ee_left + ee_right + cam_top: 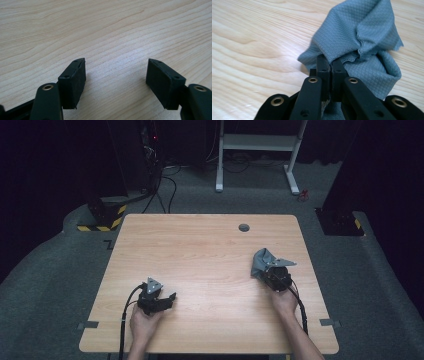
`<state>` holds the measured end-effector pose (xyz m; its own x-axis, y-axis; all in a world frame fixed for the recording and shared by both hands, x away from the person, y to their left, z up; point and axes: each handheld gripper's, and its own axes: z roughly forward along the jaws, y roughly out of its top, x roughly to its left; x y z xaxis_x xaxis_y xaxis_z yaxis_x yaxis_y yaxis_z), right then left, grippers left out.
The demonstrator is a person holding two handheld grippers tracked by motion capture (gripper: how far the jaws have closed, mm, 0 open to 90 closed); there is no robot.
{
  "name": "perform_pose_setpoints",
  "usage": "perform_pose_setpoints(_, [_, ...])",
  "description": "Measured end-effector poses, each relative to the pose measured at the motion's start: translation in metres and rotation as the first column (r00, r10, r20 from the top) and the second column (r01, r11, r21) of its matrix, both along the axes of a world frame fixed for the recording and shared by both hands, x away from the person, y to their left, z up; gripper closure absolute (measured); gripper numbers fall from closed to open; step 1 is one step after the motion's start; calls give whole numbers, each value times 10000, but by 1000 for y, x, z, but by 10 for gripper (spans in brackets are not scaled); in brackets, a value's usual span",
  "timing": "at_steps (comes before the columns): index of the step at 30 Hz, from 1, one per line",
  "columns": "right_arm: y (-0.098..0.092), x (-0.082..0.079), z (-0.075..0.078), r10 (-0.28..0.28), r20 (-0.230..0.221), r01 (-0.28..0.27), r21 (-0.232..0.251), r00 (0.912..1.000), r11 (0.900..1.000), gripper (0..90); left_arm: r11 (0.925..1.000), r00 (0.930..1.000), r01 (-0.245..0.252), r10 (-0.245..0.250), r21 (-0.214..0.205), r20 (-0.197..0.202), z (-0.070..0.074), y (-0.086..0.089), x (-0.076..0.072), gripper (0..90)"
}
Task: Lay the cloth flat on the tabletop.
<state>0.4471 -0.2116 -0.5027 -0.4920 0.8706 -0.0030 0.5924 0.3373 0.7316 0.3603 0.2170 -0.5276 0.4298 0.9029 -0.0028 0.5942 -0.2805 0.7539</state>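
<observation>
Jaws: right gripper (331, 65) clamped on grey cloth (362, 37), which bunches up just past the tips, over the wood counter (200, 250). Left gripper (115, 72) jaws wide apart, bare counter between them, well apart from the cloth.

I work in what looks like a lab or test room set up for recording, not a home. My wooden table (210, 250) stands alone on grey carpet (45, 285), with dark curtains (55, 160) closing off the sides. At the far left a black stand has yellow-and-black hazard tape (102, 222) on its base, with cables (165, 190) trailing from equipment behind it. A white metal frame (257, 150) stands at the far side.
</observation>
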Motion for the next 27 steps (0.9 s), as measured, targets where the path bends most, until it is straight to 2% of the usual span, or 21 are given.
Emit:
perform_pose_setpoints(8, [17, -12, 2, 617, 90, -620, 347, 9981, 9975, 885, 10000, 10000, 1, -1, 32, 11, 0, 0, 0, 326])
perform_pose_setpoints(10, [27, -19, 1, 902, 103, -906, 470, 9959, 9948, 885, 10000, 10000, 0, 0, 34, 14, 0, 0, 0, 326])
perform_pose_setpoints(16, [41, -29, -2, 1294, 30, -1294, 464, 9916, 9905, 885, 10000, 10000, 1, -1, 37, 13, 0, 0, 0, 326])
perform_pose_setpoints(17, [46, -33, -3, 1502, 58, -1503, 488, 9886, 9874, 885, 10000, 10000, -3, 3, 35, 13, 0, 0, 0, 327])
perform_pose_setpoints(20, [50, -36, -3, 1654, 6, -1652, 512, 9862, 9849, 885, 10000, 10000, -2, 2, 35, 15, 0, 0, 0, 327])
perform_pose_setpoints(21, [56, -39, -2, 1896, 50, -1896, 482, 9818, 9807, 885, 10000, 10000, -2, 2, 34, 14, 0, -1, 0, 326])
perform_pose_setpoints(27, [78, -48, -1, 2560, 27, -2558, 524, 9667, 9653, 885, 10000, 10000, -24, 24, 12, 29, 0, -1, 0, 326])
